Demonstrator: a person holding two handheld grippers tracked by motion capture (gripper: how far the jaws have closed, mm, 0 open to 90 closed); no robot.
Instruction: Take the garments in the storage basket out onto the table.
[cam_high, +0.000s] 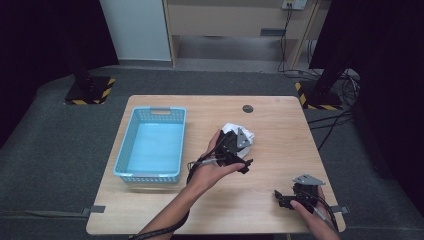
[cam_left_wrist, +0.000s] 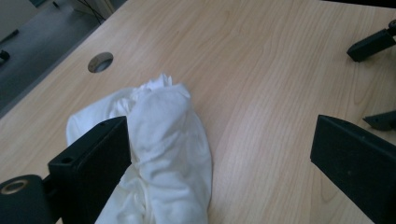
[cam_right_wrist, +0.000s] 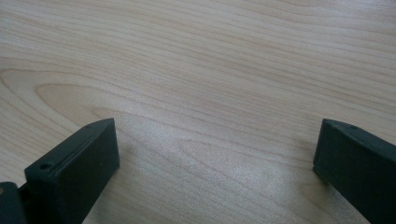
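Note:
A crumpled white cloth (cam_high: 246, 134) (cam_left_wrist: 164, 140) lies on the wooden table (cam_high: 270, 150), right of centre. My left gripper (cam_high: 239, 151) (cam_left_wrist: 219, 135) hovers over it, open wide; the cloth rests against the inner face of its left jaw, and the other jaw stands well clear over bare wood. A hand and the gripper body hide part of the cloth in the high view. My right gripper (cam_high: 280, 199) (cam_right_wrist: 217, 130) sits low near the table's front right corner, open, with nothing but bare wood between its jaws.
An empty light-blue plastic basket (cam_high: 131, 145) stands on the left half of the table. A round cable hole (cam_high: 248, 108) (cam_left_wrist: 100, 61) sits near the far edge. The right gripper's jaw tips (cam_left_wrist: 373, 44) show at the left gripper view's upper right.

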